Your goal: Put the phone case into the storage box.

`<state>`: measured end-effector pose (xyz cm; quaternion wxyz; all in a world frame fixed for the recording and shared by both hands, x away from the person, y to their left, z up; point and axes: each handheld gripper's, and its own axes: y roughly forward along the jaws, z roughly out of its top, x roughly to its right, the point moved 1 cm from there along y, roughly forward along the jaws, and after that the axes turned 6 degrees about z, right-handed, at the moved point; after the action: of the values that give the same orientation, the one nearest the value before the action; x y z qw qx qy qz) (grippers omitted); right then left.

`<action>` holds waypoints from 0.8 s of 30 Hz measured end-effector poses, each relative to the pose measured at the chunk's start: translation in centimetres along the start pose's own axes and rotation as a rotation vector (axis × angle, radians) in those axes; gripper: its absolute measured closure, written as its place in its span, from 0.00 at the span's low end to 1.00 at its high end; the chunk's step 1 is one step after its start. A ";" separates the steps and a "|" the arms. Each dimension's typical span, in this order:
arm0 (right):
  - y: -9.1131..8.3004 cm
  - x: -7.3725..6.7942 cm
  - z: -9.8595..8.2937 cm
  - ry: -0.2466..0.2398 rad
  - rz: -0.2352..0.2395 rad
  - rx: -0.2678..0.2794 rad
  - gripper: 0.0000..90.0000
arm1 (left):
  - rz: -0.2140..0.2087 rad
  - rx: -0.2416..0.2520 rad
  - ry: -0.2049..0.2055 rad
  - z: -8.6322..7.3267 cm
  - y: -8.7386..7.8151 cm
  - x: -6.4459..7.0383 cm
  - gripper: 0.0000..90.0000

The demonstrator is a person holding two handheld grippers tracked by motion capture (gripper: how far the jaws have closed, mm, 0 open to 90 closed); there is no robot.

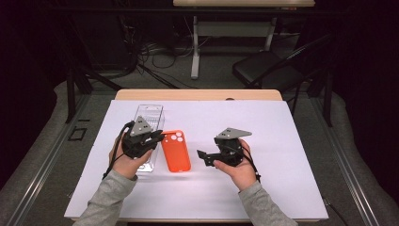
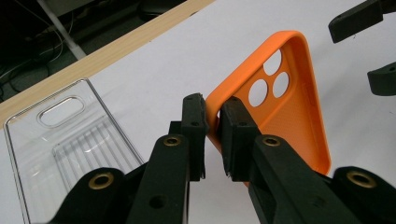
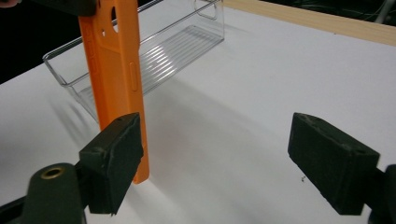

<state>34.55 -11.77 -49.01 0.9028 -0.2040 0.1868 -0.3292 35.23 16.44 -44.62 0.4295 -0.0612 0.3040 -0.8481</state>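
- Clear plastic tray sits toward the far-left part of the white sheet, long axis running near edge to far edge; it looks empty, with a ribbed floor in the left gripper view.
- Left gripper is over the near end of the tray, just left of the case. Jaws narrow, pinched on the rim of the orange phone case at its camera-hole corner; the left gripper view shows the rim between the two pads.
- Orange phone case is just right of the tray, left of the sheet's centre. Long axis runs roughly near-to-far, camera holes at the far end. The right gripper view shows it raised on its long side, lower end near or on the sheet; contact cannot be told. Open inside faces right, toward the other gripper.
- Right gripper is right of the case, about mid-sheet, pointing left at it. Jaws spread wide, nothing between them.
- Key relation: the case lies to the left of the right jaws, off their centre line; in the right gripper view its near end is beside that view's left-hand pad. Judgement: left hand is the holder; the right would have to shift toward the case and close across its width to take the free end, or the left alone carries it to the tray.
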 end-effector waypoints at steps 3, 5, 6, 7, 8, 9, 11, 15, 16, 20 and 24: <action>-0.2 0.2 0.0 0.000 -0.007 0.002 0.17 | 0.002 0.004 -0.004 0.0 0.0 -0.1 0.90; -0.3 0.3 0.0 0.005 -0.004 -0.001 0.16 | 0.000 0.006 -0.003 0.0 0.0 -0.2 0.90; -0.4 0.4 0.0 0.004 -0.007 -0.001 0.16 | 0.001 0.007 -0.002 0.0 0.1 -0.2 0.90; -0.4 0.5 0.1 0.006 -0.008 -0.001 0.16 | 0.001 0.010 -0.003 0.0 0.1 -0.2 0.90; -0.5 0.6 0.1 0.008 -0.009 0.001 0.16 | 0.000 0.012 -0.004 0.0 0.1 -0.2 0.90; -0.6 0.7 0.1 0.015 -0.011 -0.002 0.16 | -0.001 0.012 -0.003 0.0 0.1 -0.3 0.90; -0.7 0.9 0.1 0.016 -0.024 0.001 0.16 | -0.005 0.017 -0.006 0.0 0.1 -0.3 0.90; -1.0 1.4 0.1 0.019 -0.051 -0.003 0.16 | -0.012 0.023 -0.009 0.1 0.1 -0.4 0.90; -1.1 1.5 0.1 0.013 -0.058 -0.007 0.15 | -0.012 0.024 -0.009 0.1 0.1 -0.4 0.90; -1.4 1.8 0.1 0.018 -0.077 -0.004 0.14 | -0.013 0.027 -0.005 0.2 0.1 -0.4 0.90; -1.6 2.0 0.0 0.023 -0.082 -0.004 0.13 | -0.006 0.028 -0.006 0.2 0.2 -0.4 0.90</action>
<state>35.14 -14.23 -48.58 0.8861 -0.2094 0.1891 -0.3677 35.72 16.60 -44.55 0.4287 -0.0588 0.2908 -0.8534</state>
